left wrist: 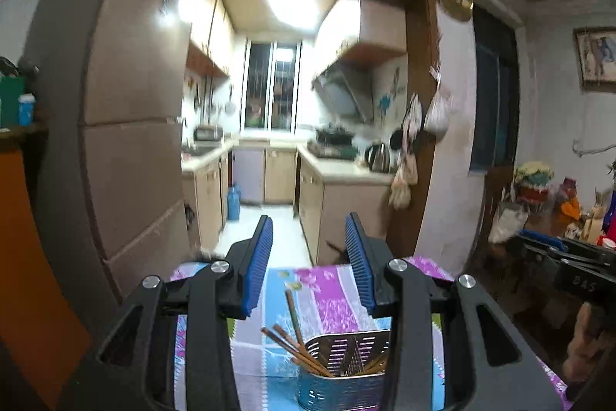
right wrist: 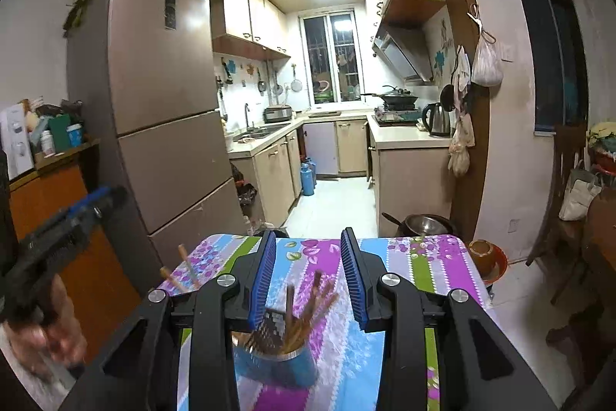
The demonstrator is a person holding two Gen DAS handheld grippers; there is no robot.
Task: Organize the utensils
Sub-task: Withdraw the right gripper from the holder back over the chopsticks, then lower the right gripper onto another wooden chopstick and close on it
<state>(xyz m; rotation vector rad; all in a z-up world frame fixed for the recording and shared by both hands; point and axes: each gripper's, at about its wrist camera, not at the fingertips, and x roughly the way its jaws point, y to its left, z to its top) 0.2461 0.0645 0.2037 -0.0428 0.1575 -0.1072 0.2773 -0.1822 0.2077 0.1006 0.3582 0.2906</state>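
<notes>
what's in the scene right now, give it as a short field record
setting: table with a flowered cloth, facing a kitchen
holder: metal utensil holder upright on the cloth
contents: chopsticks standing in the holder, leaning
left gripper: open, nothing between the pads
right gripper: open, nothing between the pads
loose utensils: none seen on the cloth
nearby: fridge to the left

One perforated utensil holder (left wrist: 342, 368), several chopsticks (left wrist: 296, 353), two blue gas cylinders (right wrist: 308, 176), one kettle (right wrist: 437, 120).
</notes>
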